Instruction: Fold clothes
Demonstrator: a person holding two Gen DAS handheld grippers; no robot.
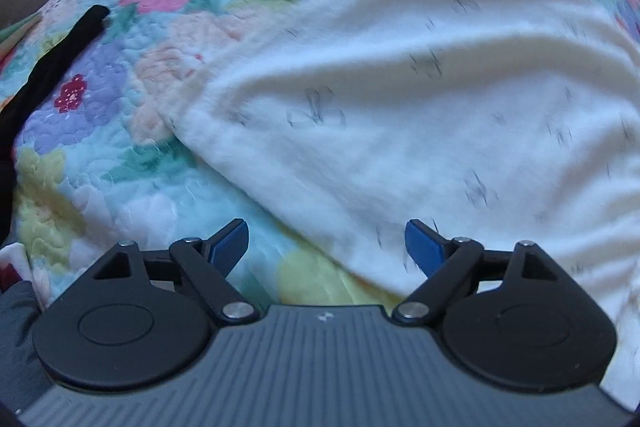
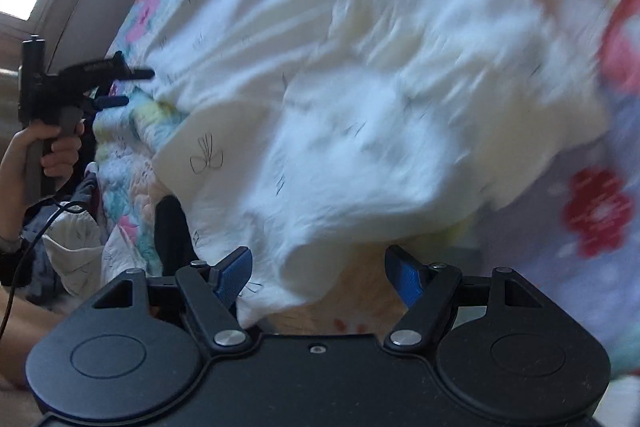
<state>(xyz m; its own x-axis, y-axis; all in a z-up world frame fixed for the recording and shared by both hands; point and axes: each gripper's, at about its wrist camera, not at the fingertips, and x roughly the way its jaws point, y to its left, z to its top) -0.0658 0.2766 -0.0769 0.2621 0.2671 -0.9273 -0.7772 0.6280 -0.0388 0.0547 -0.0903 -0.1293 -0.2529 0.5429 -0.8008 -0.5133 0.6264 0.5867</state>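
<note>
While the cream-white fleece garment with faint bow prints [image 1: 420, 99] lies rumpled and unfolded on the floral quilted bed [image 1: 120, 87], left gripper [image 1: 326, 247] and right gripper [image 2: 318, 273] hover, jaws open and empty; folding looks barely begun.

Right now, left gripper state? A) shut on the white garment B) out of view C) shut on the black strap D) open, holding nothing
D: the left gripper has its blue fingers spread wide over the white garment edge and the floral quilt, nothing between them.
</note>
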